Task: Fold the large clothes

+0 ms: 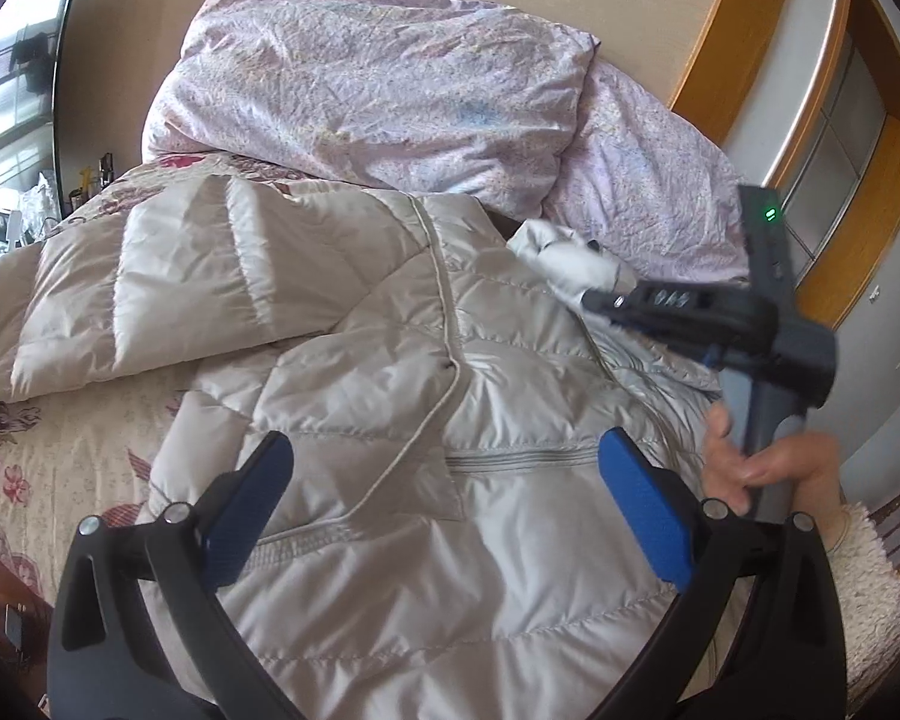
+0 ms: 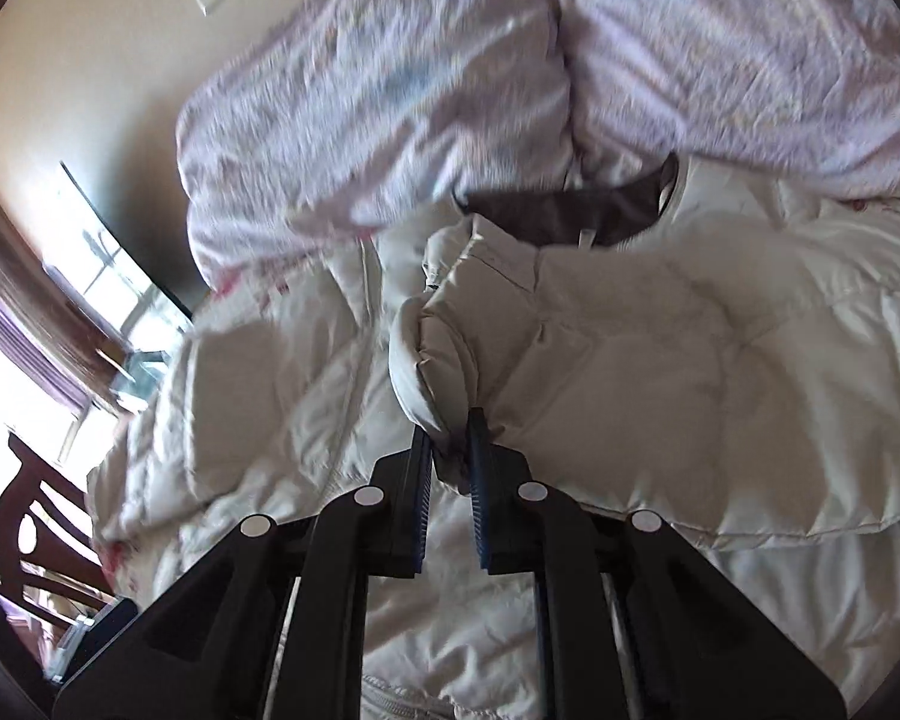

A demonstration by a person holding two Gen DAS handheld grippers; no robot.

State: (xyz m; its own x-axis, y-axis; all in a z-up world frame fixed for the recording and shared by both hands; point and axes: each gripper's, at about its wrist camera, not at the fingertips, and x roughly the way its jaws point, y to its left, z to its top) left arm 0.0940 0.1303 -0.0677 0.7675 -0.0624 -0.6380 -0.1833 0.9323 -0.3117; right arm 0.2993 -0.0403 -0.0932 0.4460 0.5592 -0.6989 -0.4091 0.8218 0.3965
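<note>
A pale beige quilted down jacket [image 1: 390, 396] lies spread on the bed, its left sleeve [image 1: 168, 276] stretched out to the left. My left gripper [image 1: 444, 456] is open and empty, hovering over the jacket's front near a pocket zip [image 1: 510, 459]. My right gripper [image 2: 450, 426] is shut on a bunched end of the jacket's right sleeve [image 2: 432, 354] and holds it over the jacket body. It also shows in the left wrist view [image 1: 588, 294], pinching the white bunch of cloth. The brown collar lining [image 2: 570, 210] shows beyond.
Two pink-white crumpled pillows [image 1: 378, 78] lie at the head of the bed against a beige wall. The floral bedspread [image 1: 48, 468] shows at left. A window [image 1: 6, 120] is at far left, a wooden-framed cabinet [image 1: 834, 138] at right. A dark wooden chair [image 2: 36, 516] stands beside the bed.
</note>
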